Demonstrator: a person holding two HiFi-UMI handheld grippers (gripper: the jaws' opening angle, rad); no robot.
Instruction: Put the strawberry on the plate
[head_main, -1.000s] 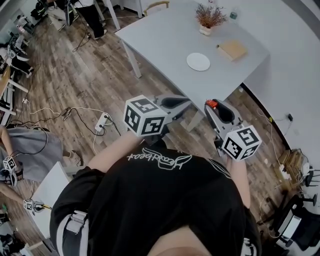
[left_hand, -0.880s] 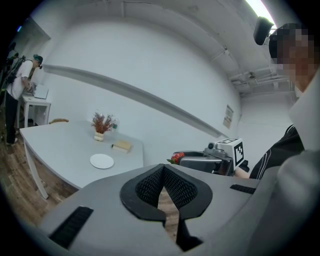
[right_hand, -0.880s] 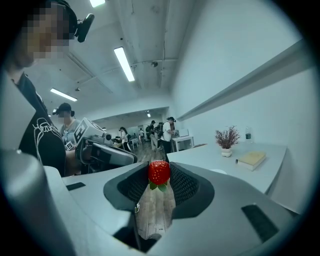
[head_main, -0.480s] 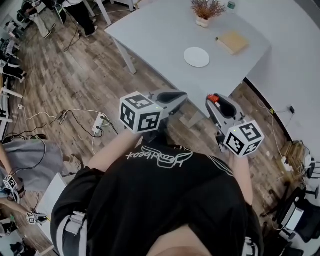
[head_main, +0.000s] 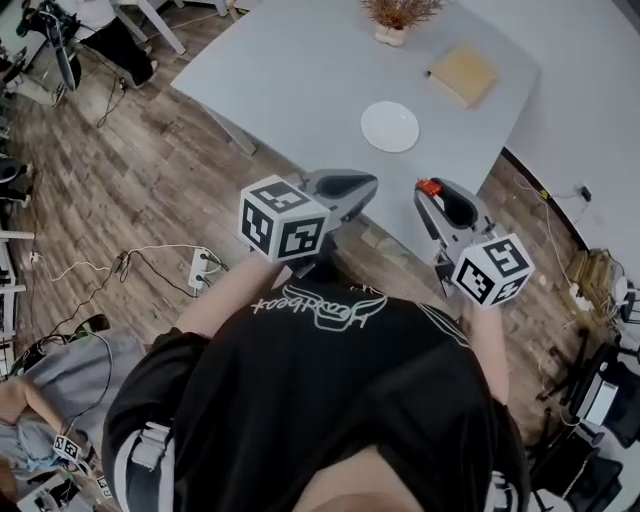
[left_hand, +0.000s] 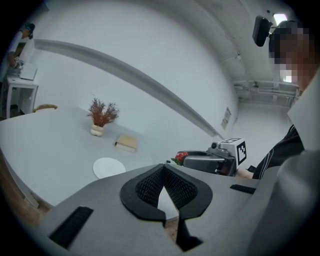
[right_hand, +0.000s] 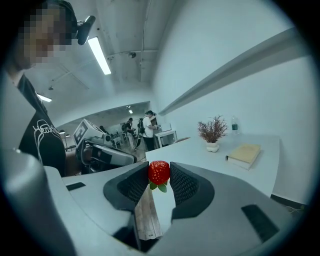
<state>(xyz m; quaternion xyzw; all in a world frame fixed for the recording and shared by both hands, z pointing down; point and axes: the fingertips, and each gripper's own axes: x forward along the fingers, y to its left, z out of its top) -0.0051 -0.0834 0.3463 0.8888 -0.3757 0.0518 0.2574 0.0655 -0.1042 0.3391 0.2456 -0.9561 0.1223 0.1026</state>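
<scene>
A red strawberry (right_hand: 159, 172) with green leaves is sitting mid-frame in the right gripper view, between black ribbed pads (right_hand: 183, 183). In the head view's upper middle, a white plate (head_main: 390, 127) is lying on a pale grey table (head_main: 290, 70), by a tan book (head_main: 462, 75). Black-and-white square markers are covering the centre cube (head_main: 285, 222) and the right-hand cube (head_main: 490, 268). A brown wood-grain floor (head_main: 150, 180) is showing at left.

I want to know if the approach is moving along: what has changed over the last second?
The person has moved closer to the table. The table and the plate now look larger and lie nearer both grippers. Nothing was taken or let go. The right gripper stays shut on the strawberry, and the left gripper stays shut and empty.
</scene>
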